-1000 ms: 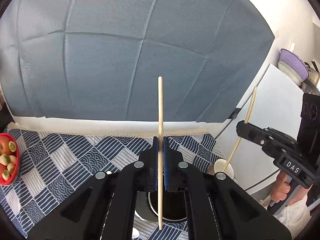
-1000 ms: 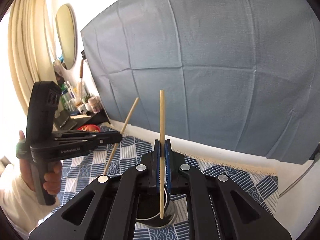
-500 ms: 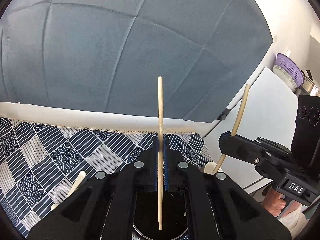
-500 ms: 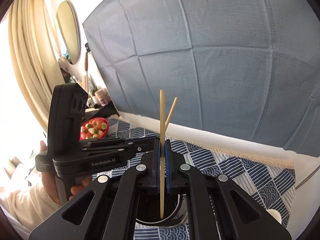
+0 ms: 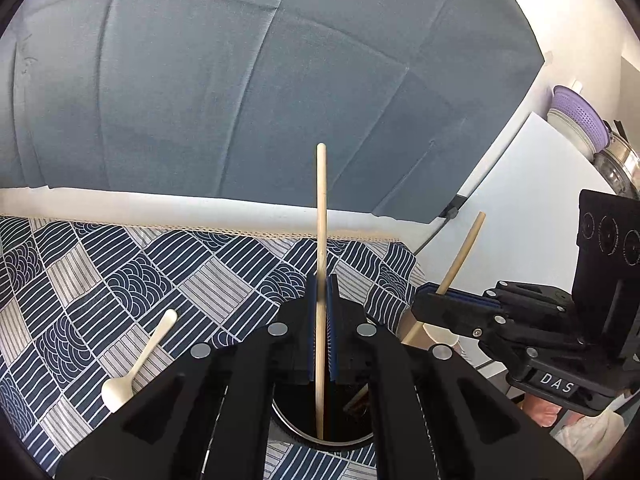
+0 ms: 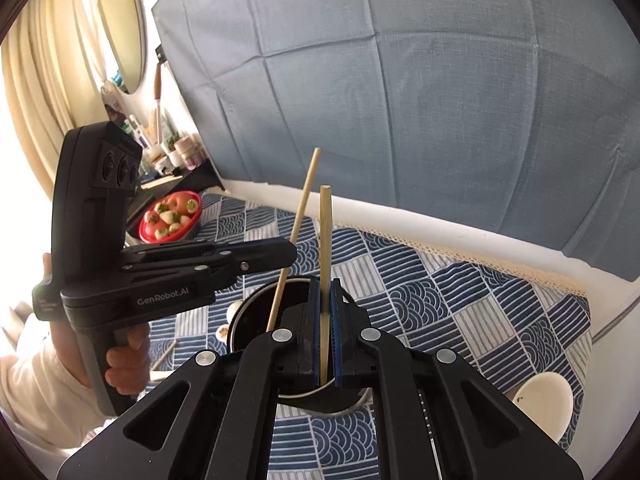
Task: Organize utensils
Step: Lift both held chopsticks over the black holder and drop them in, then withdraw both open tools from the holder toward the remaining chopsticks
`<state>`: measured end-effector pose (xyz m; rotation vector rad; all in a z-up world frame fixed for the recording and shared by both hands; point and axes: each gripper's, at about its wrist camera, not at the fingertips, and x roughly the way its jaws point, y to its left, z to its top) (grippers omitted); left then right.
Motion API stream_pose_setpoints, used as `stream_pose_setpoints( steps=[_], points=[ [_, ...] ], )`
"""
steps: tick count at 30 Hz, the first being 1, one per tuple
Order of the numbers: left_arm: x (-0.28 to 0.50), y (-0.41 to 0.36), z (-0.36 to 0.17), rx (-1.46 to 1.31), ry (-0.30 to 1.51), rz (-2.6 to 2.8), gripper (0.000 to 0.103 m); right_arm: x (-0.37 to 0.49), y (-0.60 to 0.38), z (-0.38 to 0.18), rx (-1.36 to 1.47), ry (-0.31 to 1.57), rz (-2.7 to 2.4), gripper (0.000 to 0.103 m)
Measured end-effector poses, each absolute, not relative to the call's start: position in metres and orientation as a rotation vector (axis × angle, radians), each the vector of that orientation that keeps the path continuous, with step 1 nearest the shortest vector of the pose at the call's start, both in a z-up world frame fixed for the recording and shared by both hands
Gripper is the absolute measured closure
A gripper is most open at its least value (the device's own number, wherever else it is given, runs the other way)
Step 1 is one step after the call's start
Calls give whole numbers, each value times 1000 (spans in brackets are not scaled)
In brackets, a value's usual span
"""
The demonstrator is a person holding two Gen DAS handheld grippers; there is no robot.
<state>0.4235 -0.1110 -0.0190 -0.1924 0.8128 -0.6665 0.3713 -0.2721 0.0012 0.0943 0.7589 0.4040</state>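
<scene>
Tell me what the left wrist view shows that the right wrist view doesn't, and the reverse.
Left wrist only: a white spoon lying on the patterned tablecloth, and a purple colander on the far shelf.

Right wrist only: a red bowl of fruit, an oval mirror and a white dish at the table's near corner.

Both: each gripper, left gripper and right gripper, shut on an upright chopstick over the dark round holder, with the grey backdrop behind.

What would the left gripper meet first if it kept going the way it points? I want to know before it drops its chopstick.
Probably the dark round container just below the left gripper; its chopstick already hangs over the opening. Depth is uncertain.
</scene>
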Motion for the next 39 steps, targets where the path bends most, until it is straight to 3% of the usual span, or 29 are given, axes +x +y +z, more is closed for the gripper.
stream_pose_setpoints(
  steps=[13,18,20,21,22,23,31,39],
  points=[
    [390,-101,-19,-121,813,-657,96,348,-267,-5,27,762,342,96],
    [378,-94,-16,-105,808,-639,73,335,-268,-1,11,754,316,94],
    [372,-89,-14,-98,796,-614,57,328,-268,0,4,749,311,81],
    [369,-86,-15,-95,799,-605,41,324,-268,1,5,747,313,78],
    [366,-83,-15,-90,798,-593,32,321,-268,1,4,745,314,70],
    [362,-81,-15,-81,792,-578,31,318,-267,2,2,740,310,59],
    [337,-44,-16,-58,794,-447,14,294,-260,2,-20,689,257,20],
    [321,-5,-22,-78,823,-341,6,287,-254,-6,-41,698,234,16]
  ],
)
